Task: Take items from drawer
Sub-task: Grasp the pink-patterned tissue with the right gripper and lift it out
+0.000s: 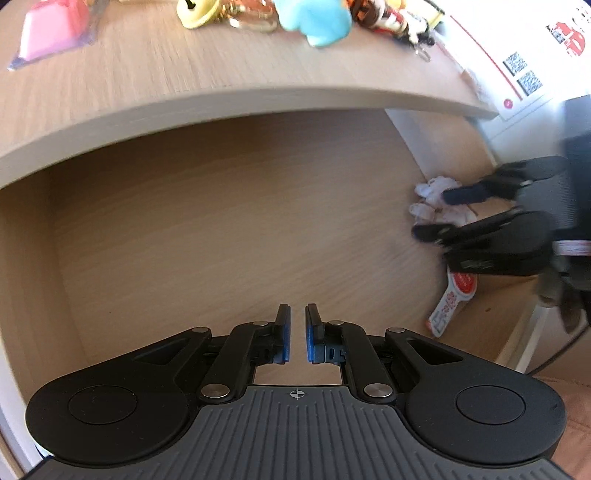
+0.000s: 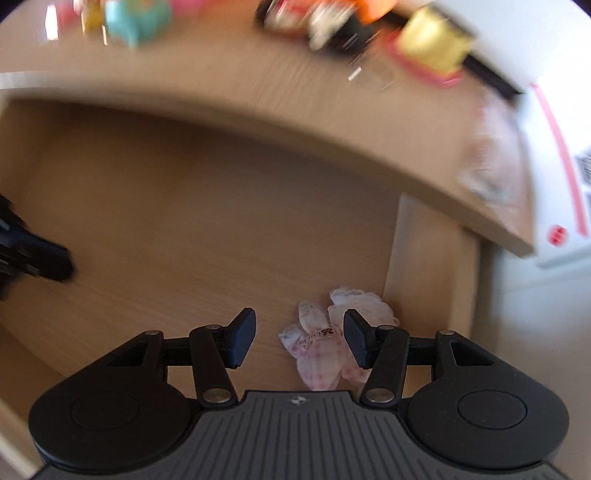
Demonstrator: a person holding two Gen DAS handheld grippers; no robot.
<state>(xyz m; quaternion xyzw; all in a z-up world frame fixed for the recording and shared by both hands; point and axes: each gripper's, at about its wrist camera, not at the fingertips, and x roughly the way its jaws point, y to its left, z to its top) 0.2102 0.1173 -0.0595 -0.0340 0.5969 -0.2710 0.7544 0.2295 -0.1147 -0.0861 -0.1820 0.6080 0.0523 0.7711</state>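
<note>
The open wooden drawer (image 1: 221, 229) fills both views, its floor mostly bare. A small pink-and-white lace-trimmed cloth item (image 2: 321, 350) lies against the drawer's right wall. My right gripper (image 2: 299, 341) is open and low over it, so the cloth sits between the fingers, nearer the right one. In the left wrist view the same cloth (image 1: 434, 188) shows between the right gripper's dark fingers (image 1: 458, 194). A red-and-white flat packet (image 1: 452, 302) lies by the right wall, partly under the right gripper. My left gripper (image 1: 297, 332) hovers over the bare floor, its pads nearly together and holding nothing.
The desk top (image 1: 166, 62) overhangs the drawer's back. On it lie a pink pouch (image 1: 51, 33), a yellow toy (image 1: 195, 14), a blue plush (image 1: 317, 18), small figurines (image 1: 391, 18) and a white sheet with QR codes (image 1: 517, 70). Motion blur smears the right wrist view.
</note>
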